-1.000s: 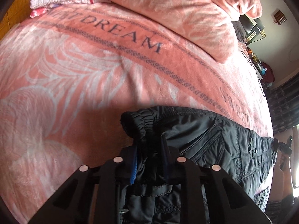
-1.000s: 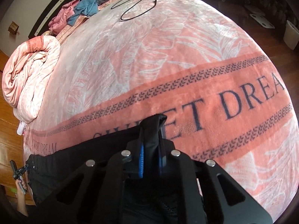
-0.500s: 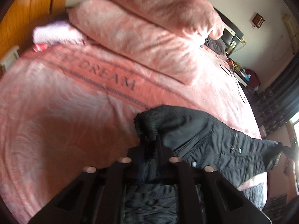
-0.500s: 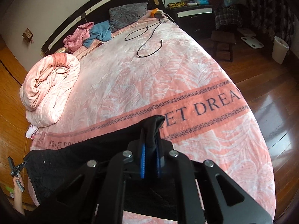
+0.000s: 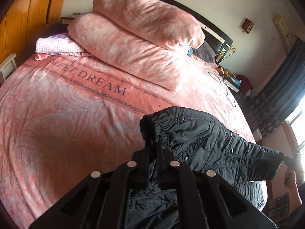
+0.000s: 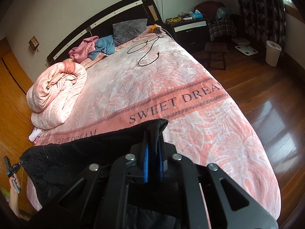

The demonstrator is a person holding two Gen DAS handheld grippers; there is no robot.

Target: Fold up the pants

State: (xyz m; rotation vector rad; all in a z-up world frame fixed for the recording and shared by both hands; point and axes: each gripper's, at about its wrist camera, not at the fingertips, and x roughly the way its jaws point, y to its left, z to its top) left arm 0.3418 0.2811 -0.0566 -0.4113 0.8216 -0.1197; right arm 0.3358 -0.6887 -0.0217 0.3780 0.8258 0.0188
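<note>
Pink bedding fills both views: a blanket (image 5: 63, 118) lettered SWEET DREAM covers the bed (image 6: 200, 114), with a rolled quilt (image 5: 133, 43) near the headboard (image 6: 106, 21) and a loose cable (image 6: 146, 51) lying well beyond the work; wooden floor (image 6: 276, 105) shows past the bed's far side. Black pants (image 5: 213, 147) hang stretched in the air between the two tools, above the near edge of the blanket, with a slack part drooping below; the left gripper (image 5: 152, 150) has its jaws closed to a narrow gap on the gathered waistband, which bunches up just above the fingertips; the right gripper (image 6: 153, 143) is likewise pinched tight on a dark corner of cloth, the blue pads (image 6: 145, 164) pressed against the fabric; from the left view this far end looks like a leg hem, though I cannot tell for certain. My reading is that the step in hand is the lift and spread, the garment held taut by its two ends before it is laid down; no fold appears made yet, so the task seems early. Next, I judge, the pants want lowering flat onto the blanket with both grips kept firm and level, so the padded cloth lands smooth; then one end can be carried over to meet the other.
</note>
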